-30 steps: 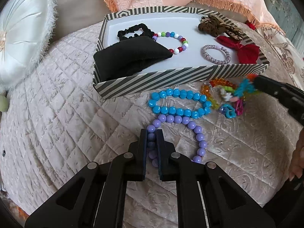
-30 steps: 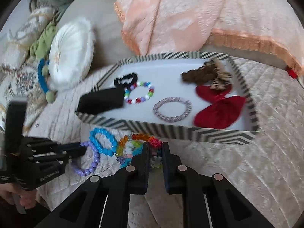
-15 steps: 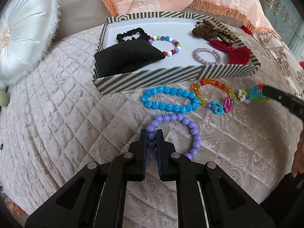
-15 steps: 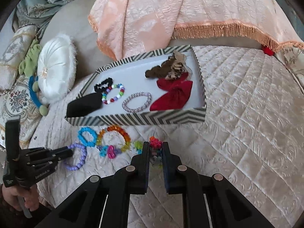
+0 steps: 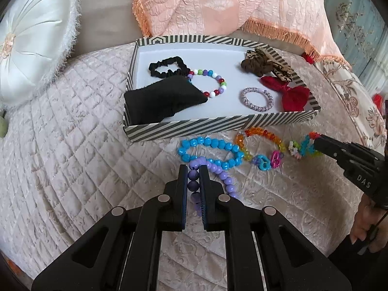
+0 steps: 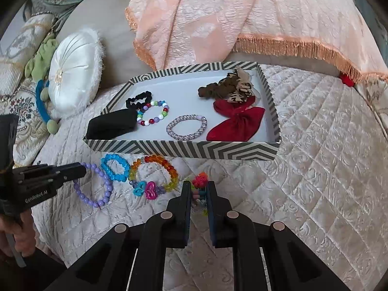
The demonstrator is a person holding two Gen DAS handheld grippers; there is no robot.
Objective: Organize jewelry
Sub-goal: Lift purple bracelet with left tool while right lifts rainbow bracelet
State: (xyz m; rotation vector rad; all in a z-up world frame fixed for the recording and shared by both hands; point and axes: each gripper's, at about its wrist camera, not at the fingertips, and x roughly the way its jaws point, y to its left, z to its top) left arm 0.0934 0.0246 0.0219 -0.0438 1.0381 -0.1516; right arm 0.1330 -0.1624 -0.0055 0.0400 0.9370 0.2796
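Observation:
A striped tray (image 5: 218, 125) (image 6: 184, 148) on a quilted bed holds a black scrunchie (image 5: 167, 66), a multicolour bead bracelet (image 5: 213, 82), a lilac ring bracelet (image 5: 257, 98), a red bow (image 5: 291, 92), a brown bow (image 5: 259, 61) and a black cloth (image 5: 162, 101). In front lie a blue bead bracelet (image 5: 208, 151) and an orange bracelet (image 5: 262, 137). My left gripper (image 5: 194, 169) is shut on the purple bead bracelet (image 5: 218, 172). My right gripper (image 6: 198, 186) is shut on a multicoloured charm bracelet (image 6: 200, 181), whose pink and blue charms (image 6: 146, 189) trail left.
A white round pillow (image 5: 34, 46) lies at the left. A peach fringed blanket (image 5: 230, 4) hangs behind the tray. The quilted cover (image 6: 315, 169) stretches open to the right of the tray.
Both grippers pulled back from the tray, still shut on their bracelets. The charm bracelet has been drawn out to the right, away from the orange one. The purple bracelet now overlaps the blue one.

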